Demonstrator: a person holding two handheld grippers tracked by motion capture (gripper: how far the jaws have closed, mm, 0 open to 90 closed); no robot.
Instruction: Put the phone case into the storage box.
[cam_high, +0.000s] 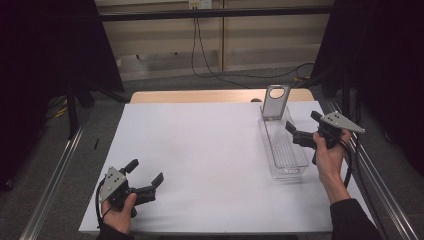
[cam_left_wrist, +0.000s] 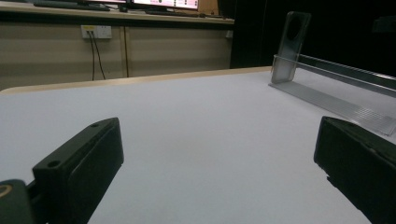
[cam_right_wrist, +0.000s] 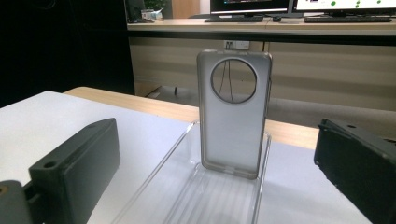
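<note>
High view: right gripper (cam_high: 299, 134) hovers beside clear tray (cam_high: 283, 150), jaws apart.

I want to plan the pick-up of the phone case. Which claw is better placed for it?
The right claw: it is open beside the clear tray and faces the upright phone case. The left claw is open too, but far across the table.

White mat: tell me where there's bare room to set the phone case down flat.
The widest free patch on the white mat runs from the left gripper across to the clear tray, back to the wooden edge. It is crowded on the right: the tray, the phone case standing at its far end, and the right gripper over it.
</note>
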